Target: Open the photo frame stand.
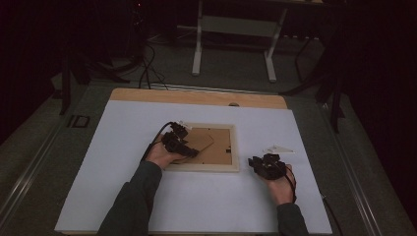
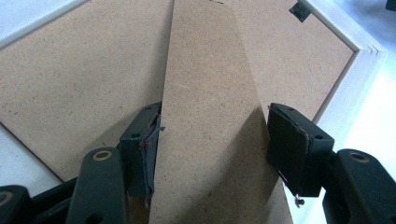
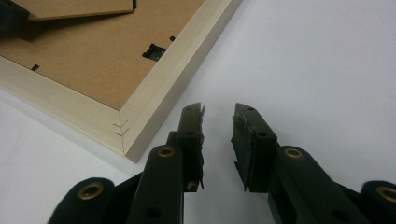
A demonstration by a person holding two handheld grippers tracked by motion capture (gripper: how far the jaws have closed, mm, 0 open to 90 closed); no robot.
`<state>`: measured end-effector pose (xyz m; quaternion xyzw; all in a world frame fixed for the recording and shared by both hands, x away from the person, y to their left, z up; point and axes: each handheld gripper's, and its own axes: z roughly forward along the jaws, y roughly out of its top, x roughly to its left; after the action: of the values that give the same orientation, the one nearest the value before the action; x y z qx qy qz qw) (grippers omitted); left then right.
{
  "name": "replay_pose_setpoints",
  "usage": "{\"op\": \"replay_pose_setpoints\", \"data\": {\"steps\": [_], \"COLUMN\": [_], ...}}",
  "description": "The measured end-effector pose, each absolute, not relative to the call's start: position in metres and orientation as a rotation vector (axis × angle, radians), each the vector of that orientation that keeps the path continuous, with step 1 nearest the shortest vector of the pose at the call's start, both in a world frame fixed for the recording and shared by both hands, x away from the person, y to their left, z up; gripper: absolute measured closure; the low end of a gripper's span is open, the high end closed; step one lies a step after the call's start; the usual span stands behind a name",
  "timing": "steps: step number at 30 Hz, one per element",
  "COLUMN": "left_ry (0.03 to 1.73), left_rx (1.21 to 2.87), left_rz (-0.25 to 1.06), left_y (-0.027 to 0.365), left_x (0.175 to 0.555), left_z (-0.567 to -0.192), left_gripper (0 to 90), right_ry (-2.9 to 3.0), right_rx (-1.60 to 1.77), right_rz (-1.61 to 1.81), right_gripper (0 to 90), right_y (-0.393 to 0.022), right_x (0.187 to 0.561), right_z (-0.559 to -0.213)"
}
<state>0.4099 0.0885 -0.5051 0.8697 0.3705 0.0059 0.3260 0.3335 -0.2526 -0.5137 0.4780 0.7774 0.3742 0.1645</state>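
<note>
A wooden picture frame (image 1: 202, 147) lies face down near the middle of the white worktop (image 1: 123, 196), its brown fibreboard backing (image 1: 216, 152) facing up. The left hand-held gripper (image 1: 178, 142) sits over the frame's left part, the person's left hand (image 1: 161, 156) behind it at the frame's near-left corner. In the left gripper view its 2 jaws stand wide apart on either side of the easel stand (image 2: 210, 121), a tapered fibreboard strip that runs up between them and lies over the backing. The left pad (image 2: 147, 149) is right at the strip's edge; the right pad (image 2: 287, 140) stands just off the other edge, so no firm clamp shows. A small black retaining clip (image 2: 299, 10) sits at the frame's inner edge near the far corner in that view.

The right hand-held gripper (image 1: 265, 164) rests on the bare worktop just beside the frame's right side, apart from it, with the right hand (image 1: 281, 187) behind. In the right gripper view its jaws are parted by a narrow gap (image 3: 218, 140) with nothing between them, and they point along the white surface past the frame's mitred corner (image 3: 122, 130). A black clip (image 3: 154, 51) shows on the backing there too.
</note>
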Motion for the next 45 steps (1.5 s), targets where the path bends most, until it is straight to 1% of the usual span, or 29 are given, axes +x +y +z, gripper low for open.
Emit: {"op": "replay_pose_setpoints", "data": {"steps": [9,28,45], "left_ry": [0.951,0.917,0.873], "left_rx": [2.302,2.317,2.328], "left_rz": [0.063,0.119,0.210], "left_y": [0.085,0.083,0.079], "left_x": [0.407,0.404,0.396], "left_z": [-0.503,-0.501,-0.493], "left_gripper": [40.1,40.1,40.1], "right_ry": [2.216,2.205,2.223], "right_rx": [1.362,1.365,1.346], "right_rz": [1.068,1.073,1.117], "right_gripper": [72.4,72.4,72.0], "right_y": [-0.252,-0.253,-0.240], "right_x": [0.334,0.336,0.348], "right_z": [-0.514,-0.510,-0.501]}}
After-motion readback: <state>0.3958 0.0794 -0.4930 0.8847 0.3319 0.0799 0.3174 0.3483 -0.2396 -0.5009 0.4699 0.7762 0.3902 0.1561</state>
